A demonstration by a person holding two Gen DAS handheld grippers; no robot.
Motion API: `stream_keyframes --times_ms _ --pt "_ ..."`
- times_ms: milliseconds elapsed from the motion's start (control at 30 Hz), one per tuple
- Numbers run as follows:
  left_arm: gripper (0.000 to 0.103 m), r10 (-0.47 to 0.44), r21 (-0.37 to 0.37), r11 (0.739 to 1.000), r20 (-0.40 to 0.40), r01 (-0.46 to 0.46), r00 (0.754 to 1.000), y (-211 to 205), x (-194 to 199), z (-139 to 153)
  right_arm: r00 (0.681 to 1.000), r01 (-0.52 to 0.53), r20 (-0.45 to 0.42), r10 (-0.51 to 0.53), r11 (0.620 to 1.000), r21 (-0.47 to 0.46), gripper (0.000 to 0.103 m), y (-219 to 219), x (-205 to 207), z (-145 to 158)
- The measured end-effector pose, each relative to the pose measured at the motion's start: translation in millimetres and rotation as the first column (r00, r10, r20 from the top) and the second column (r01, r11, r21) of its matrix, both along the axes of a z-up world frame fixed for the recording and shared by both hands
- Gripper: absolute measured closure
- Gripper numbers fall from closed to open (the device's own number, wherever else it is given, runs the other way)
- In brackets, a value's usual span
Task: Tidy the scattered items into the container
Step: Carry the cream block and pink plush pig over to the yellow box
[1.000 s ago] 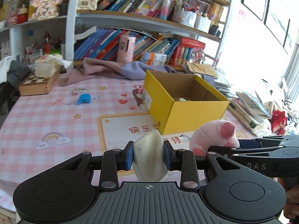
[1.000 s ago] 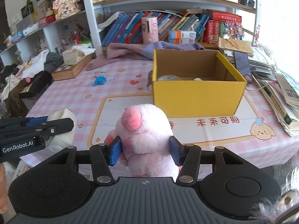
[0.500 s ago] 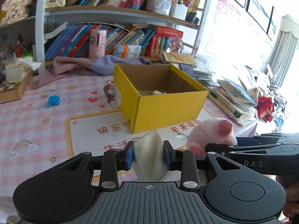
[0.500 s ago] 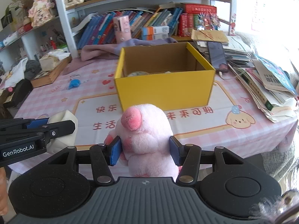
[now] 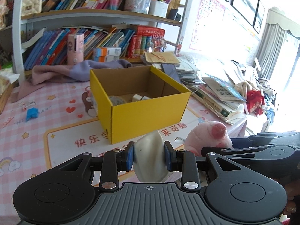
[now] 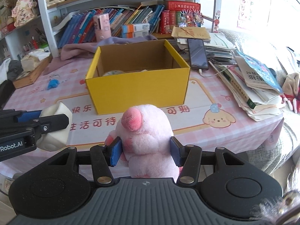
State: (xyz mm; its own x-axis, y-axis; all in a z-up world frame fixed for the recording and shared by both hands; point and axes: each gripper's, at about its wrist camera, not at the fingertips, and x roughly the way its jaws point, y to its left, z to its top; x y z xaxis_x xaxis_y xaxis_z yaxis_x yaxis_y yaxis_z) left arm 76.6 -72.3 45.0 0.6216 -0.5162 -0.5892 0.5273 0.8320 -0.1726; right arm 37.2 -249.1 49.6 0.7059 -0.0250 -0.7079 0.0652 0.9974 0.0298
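Note:
My left gripper [image 5: 149,156] is shut on a cream-white rounded object [image 5: 150,161], held above the table's near edge; the object also shows in the right wrist view [image 6: 55,129]. My right gripper [image 6: 145,151] is shut on a pink plush pig [image 6: 146,136], held to the right of the left gripper; the pig also shows in the left wrist view [image 5: 208,136]. The open yellow cardboard box [image 5: 148,112] [image 6: 138,90] stands ahead on the pink mat, with a tape roll [image 5: 117,100] and a small white item [image 5: 137,97] inside. A small blue object [image 5: 31,113] [image 6: 53,83] lies on the table at the left.
A purple-pink cloth [image 6: 84,49] lies behind the box. Stacked books with a phone [image 6: 197,53] crowd the table's right side. A wooden box with tissues [image 6: 31,69] sits far left. A bookshelf [image 5: 93,15] runs along the back. A small white card [image 5: 26,105] lies by the blue object.
Both grippers, still holding their objects, have moved rightward and closer to the yellow box, which now sits more central in both views.

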Motion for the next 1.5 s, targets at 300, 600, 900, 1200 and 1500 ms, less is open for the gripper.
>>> stream_keyframes --times_ms 300,600,900,1200,1500 --pt "0.072 -0.019 0.001 1.0 0.07 0.019 0.997 -13.0 17.9 16.3 0.998 -0.033 0.048 0.035 0.999 -0.034 0.053 -0.8 26.3 11.4" --pt "0.072 -0.01 -0.001 1.0 0.139 0.01 0.99 -25.0 51.9 30.1 0.989 -0.09 0.108 0.097 0.993 -0.075 0.052 -1.6 71.2 29.4" --pt "0.072 0.048 -0.009 0.999 0.171 -0.047 0.984 -42.2 88.1 39.8 0.971 -0.178 0.141 0.192 0.978 -0.106 0.052 -11.6 125.3 45.8" --pt "0.072 0.137 0.025 0.989 0.171 -0.143 0.976 -58.0 128.5 40.0 0.945 -0.282 0.142 0.293 0.955 -0.093 0.052 -25.9 182.3 45.7" --pt "0.072 0.197 0.113 0.971 0.12 -0.211 0.973 -76.0 167.4 17.9 0.919 -0.371 0.106 0.379 0.924 -0.086 0.052 -32.7 244.1 27.3"
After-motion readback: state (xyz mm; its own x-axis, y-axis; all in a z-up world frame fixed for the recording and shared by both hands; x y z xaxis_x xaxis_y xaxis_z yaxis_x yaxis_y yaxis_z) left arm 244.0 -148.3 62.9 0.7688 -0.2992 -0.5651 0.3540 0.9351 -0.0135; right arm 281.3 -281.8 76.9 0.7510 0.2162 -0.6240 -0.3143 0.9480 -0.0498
